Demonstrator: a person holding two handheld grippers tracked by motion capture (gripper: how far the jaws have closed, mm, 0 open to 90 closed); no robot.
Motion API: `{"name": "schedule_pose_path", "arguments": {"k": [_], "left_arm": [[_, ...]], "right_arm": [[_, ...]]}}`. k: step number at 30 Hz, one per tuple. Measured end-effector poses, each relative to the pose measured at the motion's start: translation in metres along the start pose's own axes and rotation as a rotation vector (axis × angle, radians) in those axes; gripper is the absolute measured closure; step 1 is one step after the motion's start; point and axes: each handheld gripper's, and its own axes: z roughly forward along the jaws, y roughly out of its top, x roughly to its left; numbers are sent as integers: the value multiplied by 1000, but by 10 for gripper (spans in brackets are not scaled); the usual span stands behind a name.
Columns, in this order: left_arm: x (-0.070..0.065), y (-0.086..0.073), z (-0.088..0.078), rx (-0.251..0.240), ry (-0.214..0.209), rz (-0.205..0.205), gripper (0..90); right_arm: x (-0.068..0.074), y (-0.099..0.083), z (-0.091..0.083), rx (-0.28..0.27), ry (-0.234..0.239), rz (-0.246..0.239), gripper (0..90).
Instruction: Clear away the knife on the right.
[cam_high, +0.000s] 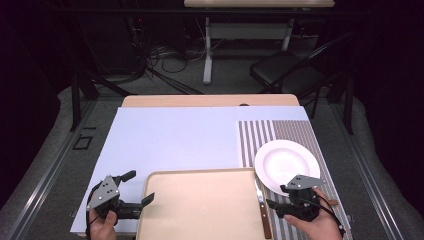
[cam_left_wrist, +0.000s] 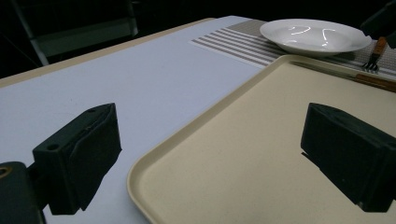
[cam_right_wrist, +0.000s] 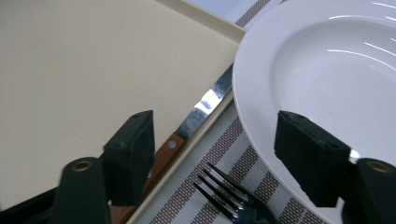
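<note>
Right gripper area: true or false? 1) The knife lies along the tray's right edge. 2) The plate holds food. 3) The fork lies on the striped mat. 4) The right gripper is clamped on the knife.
1) True: the knife rests on the tray at its right rim.
2) False: the plate is empty.
3) True: the fork lies on the striped mat.
4) False: the right gripper stands open, holding nothing.

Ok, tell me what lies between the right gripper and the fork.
Nothing visible does. The right gripper is open, and the fork lies on the striped mat just below its jaws, between the knife and the plate.
</note>
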Motion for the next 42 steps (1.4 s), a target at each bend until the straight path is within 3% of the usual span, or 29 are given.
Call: {"name": "schedule_pose_path", "arguments": {"k": [2,9,12,19,23,33,42], "left_arm": [[0,0,0,1,4,-2,51],[0,0,-1,4,5,-3,51],[0,0,0,4,4,-3,51],[1,-1,0,6,4,-4,51],[1,-1,0,6,5,-5,51],[1,-1,0,9,6,-5,51],[0,-1,0,10,8,-5,51]], "right_arm": [[-2,-2,0,10,-11,-3,261],[-5,-9,-7,18,-71,-83,144],[-8,-12,-11,35,-87,-105,142],[-20,-17,-19,7,-83,-82,0],[-23,-20,-18,11,-81,-78,0],[-20,-20,-18,53,-113,-195,0],[-21,-20,-22,78,-108,-222,0]]}}
